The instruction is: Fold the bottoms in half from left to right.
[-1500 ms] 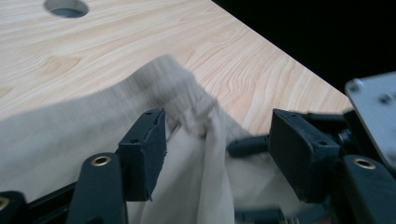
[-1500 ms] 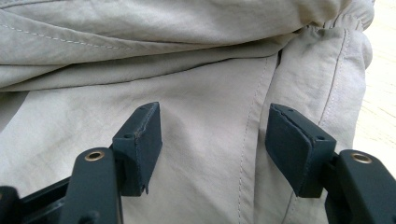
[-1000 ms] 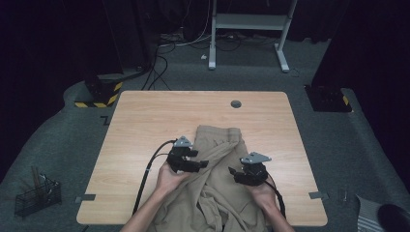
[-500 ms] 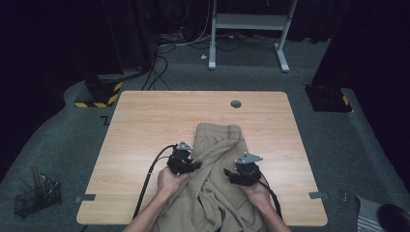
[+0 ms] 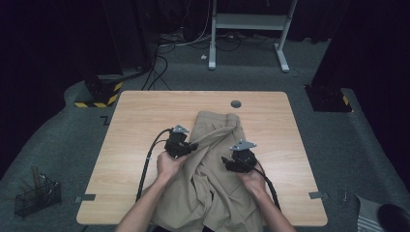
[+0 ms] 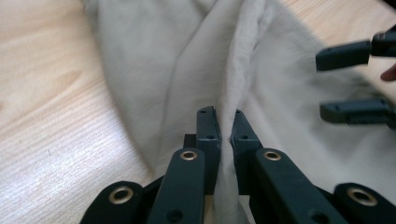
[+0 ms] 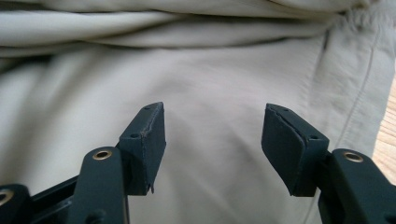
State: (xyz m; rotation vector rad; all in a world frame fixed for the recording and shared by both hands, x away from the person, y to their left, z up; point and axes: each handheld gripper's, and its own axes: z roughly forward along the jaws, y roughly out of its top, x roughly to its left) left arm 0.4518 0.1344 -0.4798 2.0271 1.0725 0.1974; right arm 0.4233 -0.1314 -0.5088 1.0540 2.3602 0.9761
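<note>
A beige garment [image 5: 212,159], creased and bunched, lies down the middle of the wooden table [image 5: 140,121] and hangs over its near edge. My left gripper [image 5: 193,145] is at the garment's left edge, shut on a raised fold of the cloth [image 6: 243,70], which runs up between its jaws. My right gripper [image 5: 225,160] hovers over the garment's right half, open, with flat cloth [image 7: 210,93] behind its fingers [image 7: 149,140] and nothing between them. In the left gripper view the right gripper [image 6: 348,79] appears at the right, open.
A round cable hole [image 5: 236,104] sits near the table's far edge. A white desk frame [image 5: 251,29] and loose cables [image 5: 164,48] are on the floor beyond. A wire basket [image 5: 36,195] stands on the floor at the left.
Both grippers have shifted slightly toward the near edge, then back up. The left one has bunched the cloth's left edge into a raised fold. The right one stays open.
</note>
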